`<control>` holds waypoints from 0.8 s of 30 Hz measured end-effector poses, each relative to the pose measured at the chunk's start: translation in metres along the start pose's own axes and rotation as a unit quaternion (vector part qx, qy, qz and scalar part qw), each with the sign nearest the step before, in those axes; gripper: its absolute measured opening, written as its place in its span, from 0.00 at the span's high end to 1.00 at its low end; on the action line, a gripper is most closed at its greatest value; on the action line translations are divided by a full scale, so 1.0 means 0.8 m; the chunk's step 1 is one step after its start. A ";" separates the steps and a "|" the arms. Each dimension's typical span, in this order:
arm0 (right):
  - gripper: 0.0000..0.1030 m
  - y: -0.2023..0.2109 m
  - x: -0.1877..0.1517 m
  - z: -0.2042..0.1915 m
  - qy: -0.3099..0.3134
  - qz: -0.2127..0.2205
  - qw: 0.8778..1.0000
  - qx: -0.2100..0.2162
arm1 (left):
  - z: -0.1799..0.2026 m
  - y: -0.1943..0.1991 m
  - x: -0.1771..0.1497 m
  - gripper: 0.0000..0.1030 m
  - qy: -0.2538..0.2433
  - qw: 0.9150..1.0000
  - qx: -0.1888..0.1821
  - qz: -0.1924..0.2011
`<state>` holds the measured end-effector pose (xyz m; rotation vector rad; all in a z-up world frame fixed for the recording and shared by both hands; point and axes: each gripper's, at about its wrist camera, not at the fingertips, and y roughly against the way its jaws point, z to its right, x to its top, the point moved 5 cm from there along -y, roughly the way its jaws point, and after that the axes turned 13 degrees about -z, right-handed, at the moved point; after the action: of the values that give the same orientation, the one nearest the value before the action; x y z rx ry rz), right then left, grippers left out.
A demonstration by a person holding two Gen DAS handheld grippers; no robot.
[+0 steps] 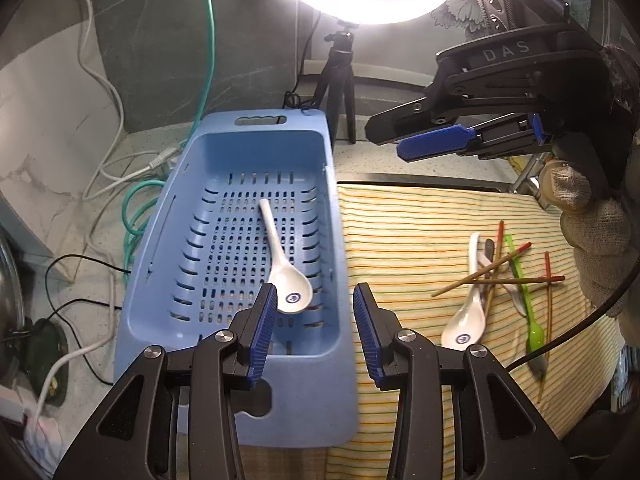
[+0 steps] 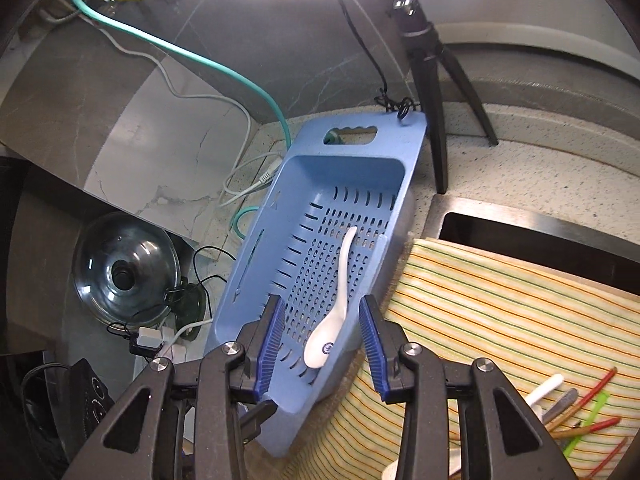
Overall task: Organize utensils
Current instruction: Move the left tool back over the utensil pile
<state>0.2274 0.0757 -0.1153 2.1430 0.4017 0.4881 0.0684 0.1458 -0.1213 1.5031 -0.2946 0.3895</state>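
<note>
A blue slotted basket (image 1: pixel 168 240) stands on the counter with one white ceramic spoon (image 1: pixel 282 268) lying inside it; both also show in the right wrist view, basket (image 2: pixel 256 264) and spoon (image 2: pixel 334 312). My left gripper (image 1: pixel 315 328) is open and empty above the basket's near right rim. My right gripper (image 2: pixel 322 344) is open and empty above the basket; it appears in the left wrist view (image 1: pixel 436 140) high at the right. On the striped cloth (image 1: pixel 404 232) lie a second white spoon (image 1: pixel 466 316), several red-tipped chopsticks (image 1: pixel 500 276) and a green utensil (image 1: pixel 524 296).
A ring light on a black tripod (image 1: pixel 340 80) stands behind the basket. Cables (image 1: pixel 132 196) lie on the counter to the left. A glass pot lid (image 2: pixel 124 268) leans at the far left. A dark sink opening (image 2: pixel 540 240) lies behind the cloth.
</note>
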 end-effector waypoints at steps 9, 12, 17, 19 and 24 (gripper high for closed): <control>0.66 0.079 -0.052 0.022 -0.002 0.048 0.999 0.015 | 0.041 0.033 -0.013 0.63 -0.013 1.000 -0.008 0.023; 0.66 0.108 -0.078 0.047 -0.024 0.074 0.997 0.015 | 0.058 0.038 -0.020 0.63 -0.020 0.999 -0.013 0.027; 0.66 0.142 -0.113 0.083 -0.051 0.099 0.994 0.007 | 0.088 0.037 -0.032 0.63 -0.033 0.999 -0.027 0.023; 0.65 0.152 -0.128 0.097 -0.056 0.102 0.993 -0.007 | 0.100 0.036 -0.037 0.63 -0.040 0.998 -0.035 0.020; 0.59 0.162 -0.165 0.130 -0.073 0.083 0.993 -0.034 | 0.131 0.030 -0.051 0.63 -0.059 0.997 -0.049 0.009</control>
<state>0.1762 -0.1287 -0.0913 2.1386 0.1246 0.4291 0.0265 0.0392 -0.1114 1.4312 -0.4154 0.2977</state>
